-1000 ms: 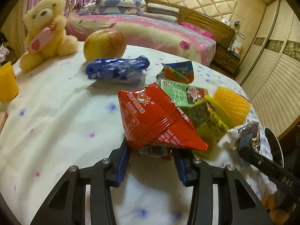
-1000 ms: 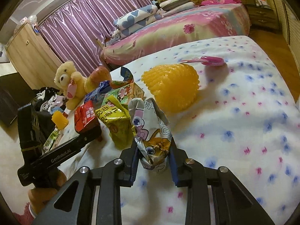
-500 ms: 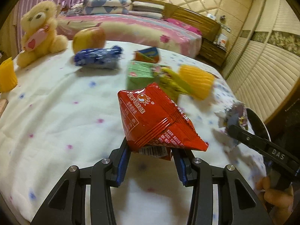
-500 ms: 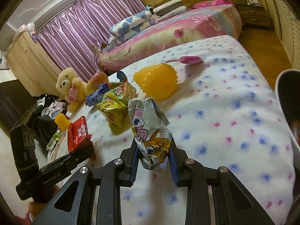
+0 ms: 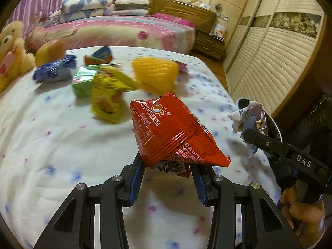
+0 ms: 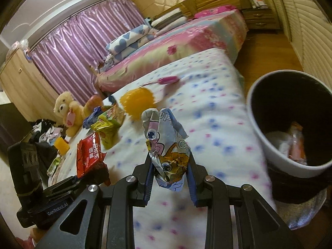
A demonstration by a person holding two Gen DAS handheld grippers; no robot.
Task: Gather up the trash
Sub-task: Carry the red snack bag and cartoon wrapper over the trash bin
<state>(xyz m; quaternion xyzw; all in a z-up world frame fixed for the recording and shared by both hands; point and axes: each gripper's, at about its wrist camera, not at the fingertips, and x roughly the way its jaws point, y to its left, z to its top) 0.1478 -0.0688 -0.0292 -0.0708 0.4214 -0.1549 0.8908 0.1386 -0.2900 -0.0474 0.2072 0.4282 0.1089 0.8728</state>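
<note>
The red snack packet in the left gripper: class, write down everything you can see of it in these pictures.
The red snack packet is a glossy, foil-like pouch, puffed into a pyramid shape, with white printed characters, a round logo and a barcode near its lower edge. Crimped seams run across it. It is clamped at its lower end between the blue pads of the left gripper, lifted clear of the spotted white cloth. In the right wrist view it shows edge-on at the left. Nothing else touches it.
</note>
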